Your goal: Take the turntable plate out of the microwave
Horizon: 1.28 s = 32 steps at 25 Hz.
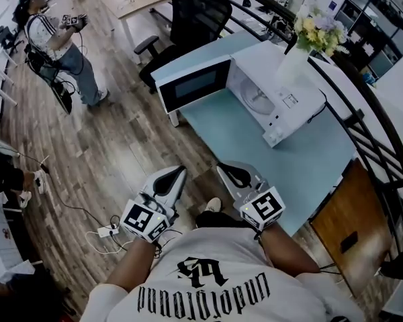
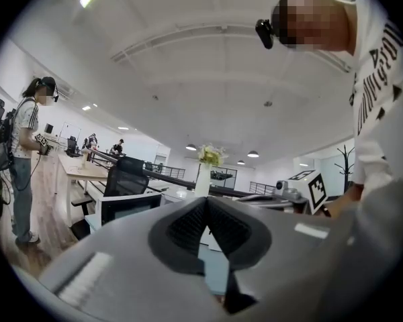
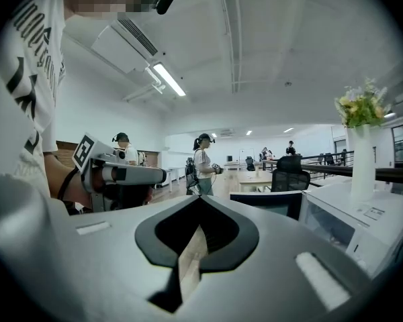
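The left gripper (image 1: 179, 170) has its 2 jaws pressed together with nothing between them; its own view shows the dark pads meeting at the tip. The right gripper (image 1: 222, 169) is the same, jaws pressed together and empty. The 2 are held side by side close to the wearer's chest, pointing roughly level toward the far side. The left is over the wooden floor (image 1: 107, 153), and the right is just short of the near edge of the pale blue table (image 1: 255, 146). Each carries its marker cube at the wrist end.

Farther out on that table sits the white microwave (image 1: 282, 92), well apart from both grippers. Its door (image 1: 191, 84) is swung wide open to the left, dark window facing the near side. The turntable plate (image 1: 257, 98) is inside the cavity, a pale round disc lying flat on the oven floor. On top of the microwave stands a white vase (image 1: 292, 64) with yellow and white flowers (image 1: 319, 29).

Beyond the open door is a black office chair (image 1: 198, 12). A dark railing (image 1: 363, 113) curves along the right. On the floor at the near left lies a white power strip (image 1: 107, 231) with cables. At the far left another person (image 1: 57, 45) stands holding a pair of grippers.
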Each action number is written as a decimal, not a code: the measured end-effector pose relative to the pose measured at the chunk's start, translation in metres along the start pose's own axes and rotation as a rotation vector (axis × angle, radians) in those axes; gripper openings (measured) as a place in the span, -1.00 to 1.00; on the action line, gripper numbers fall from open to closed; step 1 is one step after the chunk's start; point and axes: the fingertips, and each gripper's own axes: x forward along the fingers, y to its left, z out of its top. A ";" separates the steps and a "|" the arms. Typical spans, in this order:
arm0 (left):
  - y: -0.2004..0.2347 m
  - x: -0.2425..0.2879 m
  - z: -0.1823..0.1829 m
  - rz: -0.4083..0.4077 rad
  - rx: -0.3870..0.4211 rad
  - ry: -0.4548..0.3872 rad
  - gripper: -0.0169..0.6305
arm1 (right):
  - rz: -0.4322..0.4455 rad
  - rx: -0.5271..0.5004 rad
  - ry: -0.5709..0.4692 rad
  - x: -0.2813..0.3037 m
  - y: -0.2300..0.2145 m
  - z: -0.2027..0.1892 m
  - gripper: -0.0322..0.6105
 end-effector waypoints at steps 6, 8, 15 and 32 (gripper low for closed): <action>0.008 0.080 0.004 -0.054 -0.004 0.017 -0.80 | -0.051 0.005 -0.005 -0.002 -0.072 0.010 -0.89; 0.006 0.101 0.005 -0.071 -0.003 0.019 -0.80 | -0.066 0.015 -0.009 -0.005 -0.092 0.012 -0.89; 0.005 0.156 0.010 -0.127 0.010 0.031 -0.80 | -0.125 0.053 -0.036 -0.012 -0.141 0.015 -0.89; 0.059 0.251 0.023 -0.371 -0.013 0.046 -0.80 | -0.377 0.071 -0.018 0.022 -0.207 0.018 -0.89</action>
